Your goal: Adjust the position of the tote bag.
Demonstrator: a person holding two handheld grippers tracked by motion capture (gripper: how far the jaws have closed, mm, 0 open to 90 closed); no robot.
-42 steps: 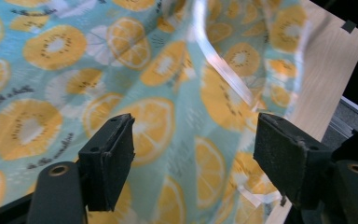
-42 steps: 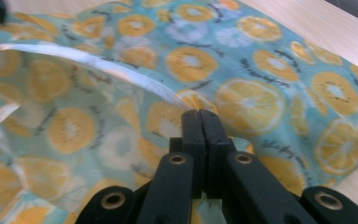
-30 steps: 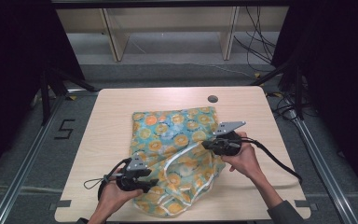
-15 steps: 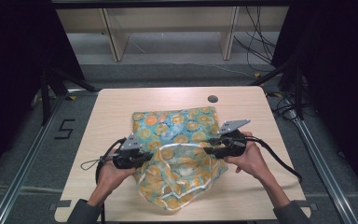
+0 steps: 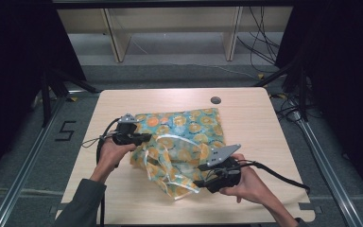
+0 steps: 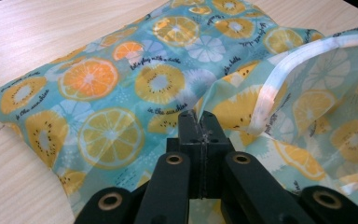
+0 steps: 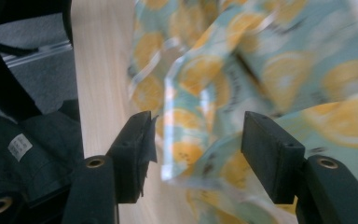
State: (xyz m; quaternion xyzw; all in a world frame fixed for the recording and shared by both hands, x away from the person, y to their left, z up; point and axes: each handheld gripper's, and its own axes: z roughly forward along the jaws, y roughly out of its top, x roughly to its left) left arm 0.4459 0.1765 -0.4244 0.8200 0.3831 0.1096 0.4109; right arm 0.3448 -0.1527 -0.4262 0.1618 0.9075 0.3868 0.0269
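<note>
Fabric printed with orange and kiwi slices on turquoise, a cloth edged in white piping, lies crumpled on the wooden table, part flat, part lifted. I see my left gripper at the cloth's left edge, jaws pressed together on a fold. My right gripper, at the cloth's near right corner, has just been opening; its jaws stand apart with cloth between them, unpinched.

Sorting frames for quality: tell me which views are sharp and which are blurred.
Left gripper view: sharp, print on the fruit-print cloth legible. Right gripper view: cloth smeared by motion blur, jaws crisp. High view: soft, evenly lit wooden table, dark surroundings.
</note>
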